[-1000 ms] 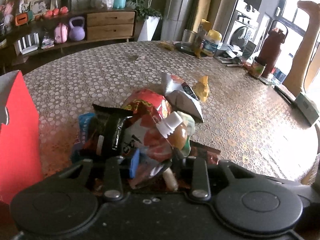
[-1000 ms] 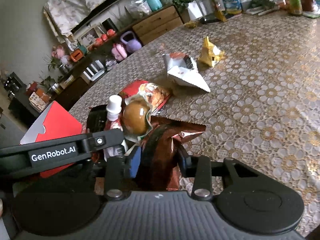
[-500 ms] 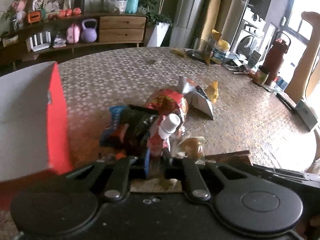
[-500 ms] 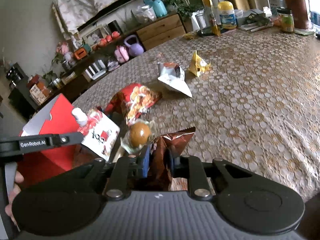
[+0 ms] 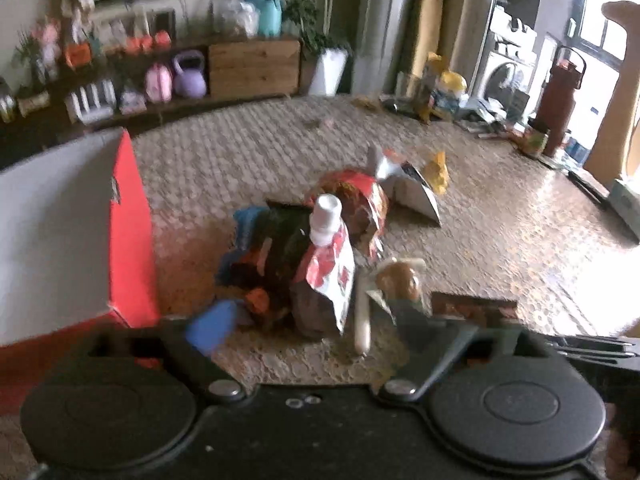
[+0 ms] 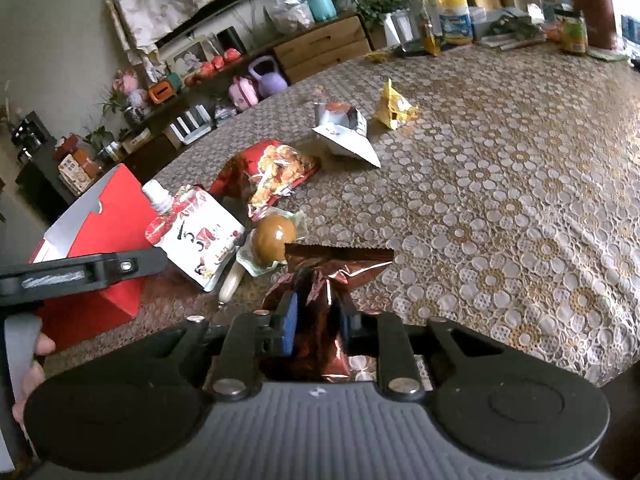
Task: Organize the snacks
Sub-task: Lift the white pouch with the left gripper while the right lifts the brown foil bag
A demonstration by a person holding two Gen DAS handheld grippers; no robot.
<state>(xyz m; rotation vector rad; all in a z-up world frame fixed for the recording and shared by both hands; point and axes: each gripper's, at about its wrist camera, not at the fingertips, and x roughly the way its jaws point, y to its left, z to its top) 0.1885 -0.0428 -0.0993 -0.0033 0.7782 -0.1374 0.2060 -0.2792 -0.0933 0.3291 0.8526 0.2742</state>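
Beside the red box (image 6: pixel 100 216), left tool (image 5: pixel 304 320) wide; right tool (image 6: pixel 316 316) pinches brown packet (image 6: pixel 340 268).

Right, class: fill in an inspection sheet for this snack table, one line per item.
Surface: table under a lace-patterned cloth.
Job's things: red box open at left; spouted pouch, wrapped brown sweet, red snack bag, white packet, yellow packet lie loose.
Clutter: bottles and jars at the far edge.
Grippers: right tool shut on brown foil bag; left tool open, holding nothing.
Cables: nothing seen.
Surroundings: sideboard with purple kettlebell.
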